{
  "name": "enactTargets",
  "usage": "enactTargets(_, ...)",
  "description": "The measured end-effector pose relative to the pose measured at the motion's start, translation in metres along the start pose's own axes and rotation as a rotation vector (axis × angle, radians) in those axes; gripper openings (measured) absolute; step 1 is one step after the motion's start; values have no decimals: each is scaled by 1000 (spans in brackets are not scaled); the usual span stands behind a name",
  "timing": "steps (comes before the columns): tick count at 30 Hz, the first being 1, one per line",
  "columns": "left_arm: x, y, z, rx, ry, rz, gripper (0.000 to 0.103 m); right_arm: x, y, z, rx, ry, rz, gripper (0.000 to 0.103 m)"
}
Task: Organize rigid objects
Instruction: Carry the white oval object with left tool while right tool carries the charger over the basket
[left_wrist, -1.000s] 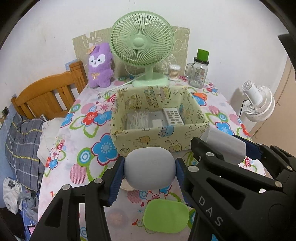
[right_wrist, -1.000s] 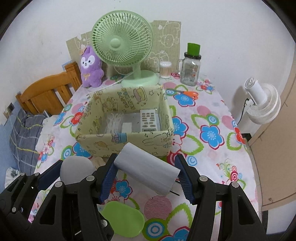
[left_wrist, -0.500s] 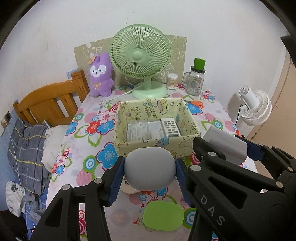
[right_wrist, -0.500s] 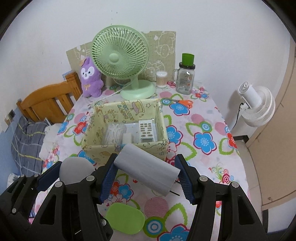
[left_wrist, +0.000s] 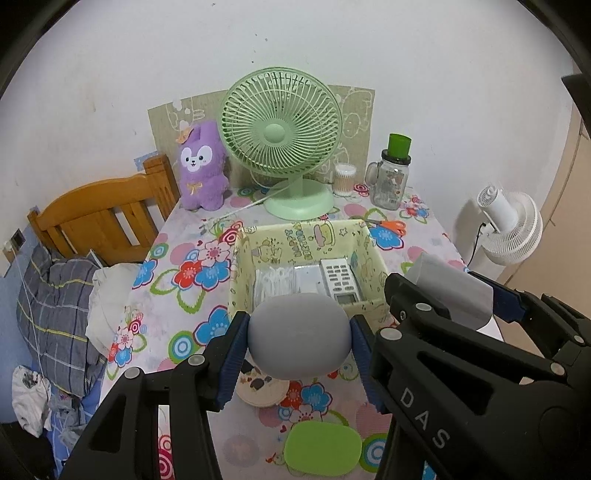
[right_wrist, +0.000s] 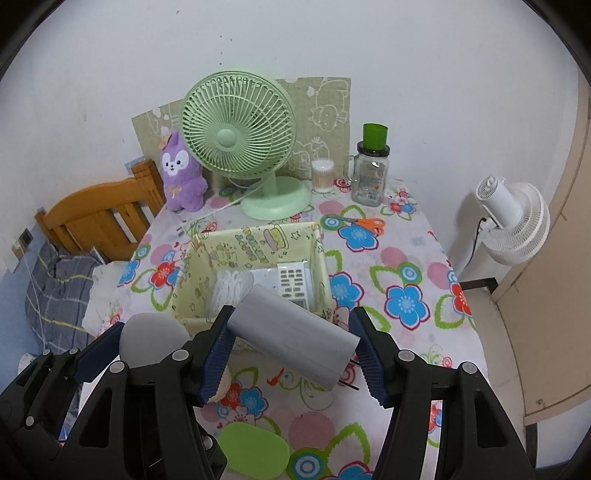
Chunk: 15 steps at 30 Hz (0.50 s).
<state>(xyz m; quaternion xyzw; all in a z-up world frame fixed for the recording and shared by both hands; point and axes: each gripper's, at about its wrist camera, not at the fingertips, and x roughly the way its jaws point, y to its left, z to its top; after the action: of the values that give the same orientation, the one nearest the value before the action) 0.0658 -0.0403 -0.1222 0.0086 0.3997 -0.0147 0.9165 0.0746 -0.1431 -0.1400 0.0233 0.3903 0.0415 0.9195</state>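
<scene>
Left gripper (left_wrist: 298, 345) is pinching a rounded grey object (left_wrist: 298, 336) between its pads; right gripper (right_wrist: 293, 349) is clamping a grey cylinder (right_wrist: 297, 338), tilted. Beyond both, a yellow patterned box (right_wrist: 258, 240) is holding a remote (right_wrist: 293, 282).

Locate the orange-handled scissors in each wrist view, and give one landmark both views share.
Left wrist view: the orange-handled scissors lie on the tablecloth right of centre, just beyond the storage box's far right corner.
Right wrist view: the scissors lie right of centre, past the box's far right corner.
Shared landmark: the green desk fan behind the box.
</scene>
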Motion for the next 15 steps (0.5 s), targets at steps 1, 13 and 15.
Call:
enactTargets(1, 1, 0, 2, -2, 0, 0, 57, 1, 0, 2, -1, 0, 2, 65)
enactTargets(13, 22, 5, 27, -10, 4, -11, 57, 22, 5, 29, -6, 6, 2, 65)
enactTargets(15, 28, 7, 33, -10, 7, -18, 57, 28, 5, 35, -3, 7, -2, 65)
